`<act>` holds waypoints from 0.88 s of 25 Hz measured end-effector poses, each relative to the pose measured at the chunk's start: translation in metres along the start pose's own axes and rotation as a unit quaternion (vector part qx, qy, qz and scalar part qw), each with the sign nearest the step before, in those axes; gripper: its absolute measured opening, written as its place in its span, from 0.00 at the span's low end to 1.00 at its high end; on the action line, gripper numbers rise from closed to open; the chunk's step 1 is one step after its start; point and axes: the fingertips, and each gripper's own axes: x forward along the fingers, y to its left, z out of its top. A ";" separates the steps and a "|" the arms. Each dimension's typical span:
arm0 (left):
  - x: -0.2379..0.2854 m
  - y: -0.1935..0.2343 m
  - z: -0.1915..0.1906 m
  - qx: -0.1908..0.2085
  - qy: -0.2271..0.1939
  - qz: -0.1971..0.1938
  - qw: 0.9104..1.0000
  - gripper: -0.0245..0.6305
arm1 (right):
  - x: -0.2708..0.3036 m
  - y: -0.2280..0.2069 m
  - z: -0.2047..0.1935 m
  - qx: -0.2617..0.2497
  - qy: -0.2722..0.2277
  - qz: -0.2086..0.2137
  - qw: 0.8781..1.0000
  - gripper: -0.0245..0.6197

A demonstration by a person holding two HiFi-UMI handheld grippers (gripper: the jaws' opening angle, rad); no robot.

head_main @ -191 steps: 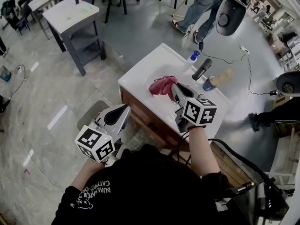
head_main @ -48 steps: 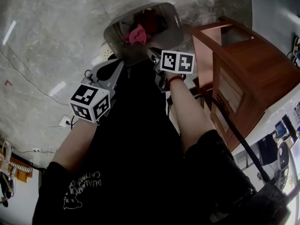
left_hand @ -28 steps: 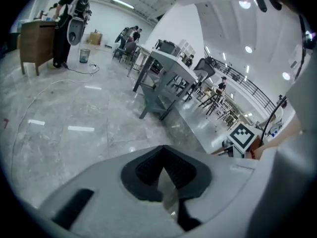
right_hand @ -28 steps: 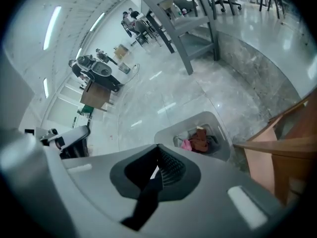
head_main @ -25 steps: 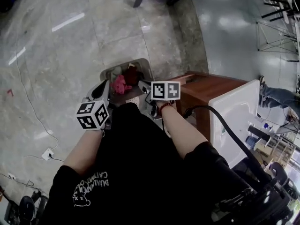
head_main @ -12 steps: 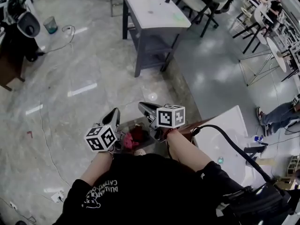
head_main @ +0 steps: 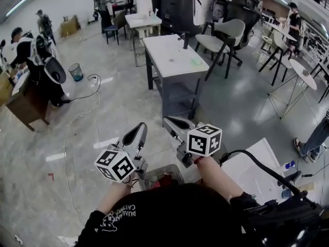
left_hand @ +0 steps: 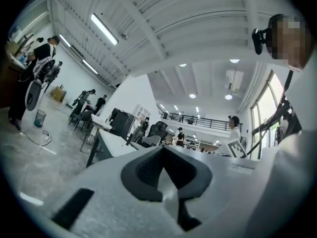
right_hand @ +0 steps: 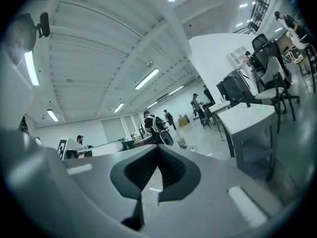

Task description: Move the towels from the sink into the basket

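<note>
In the head view both grippers are held up in front of me, pointing out level into the room. My left gripper (head_main: 141, 127) is shut with nothing in it, and so is my right gripper (head_main: 167, 120). The left gripper view shows the left gripper (left_hand: 162, 148) with its jaws met on nothing, and the right gripper (right_hand: 158, 148) looks the same in its own view. Below them, at the picture's lower edge, the grey basket (head_main: 152, 172) shows a bit of red towel (head_main: 165, 179). The white sink top (head_main: 255, 161) lies at lower right, its basin hidden.
A grey table (head_main: 172, 55) stands ahead, with office chairs (head_main: 226, 32) behind it. A cable (head_main: 82, 112) runs over the floor by a small bin (head_main: 75, 71). A faucet (head_main: 293, 176) and a blue-capped bottle (head_main: 289, 164) stand on the sink top. People stand far off.
Both grippers have risen from just over the basket to chest height and now point level. The head view has swung up from the floor to the room. Both stay shut on nothing.
</note>
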 end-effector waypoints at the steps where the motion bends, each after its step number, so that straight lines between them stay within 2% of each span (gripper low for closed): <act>1: -0.001 -0.009 0.006 0.013 -0.001 -0.007 1.000 0.05 | -0.002 0.007 0.008 -0.005 -0.005 0.001 1.000 0.05; 4: -0.003 -0.023 0.020 0.040 -0.009 -0.009 0.999 0.05 | -0.008 0.019 0.022 -0.023 -0.012 0.001 1.000 0.05; 7: -0.003 -0.028 0.025 0.048 -0.017 -0.008 0.999 0.05 | -0.011 0.019 0.024 -0.031 -0.012 0.000 0.999 0.05; 22: 0.004 -0.036 0.019 0.053 -0.011 -0.020 0.998 0.04 | -0.022 0.011 0.007 -0.074 0.020 -0.026 0.997 0.04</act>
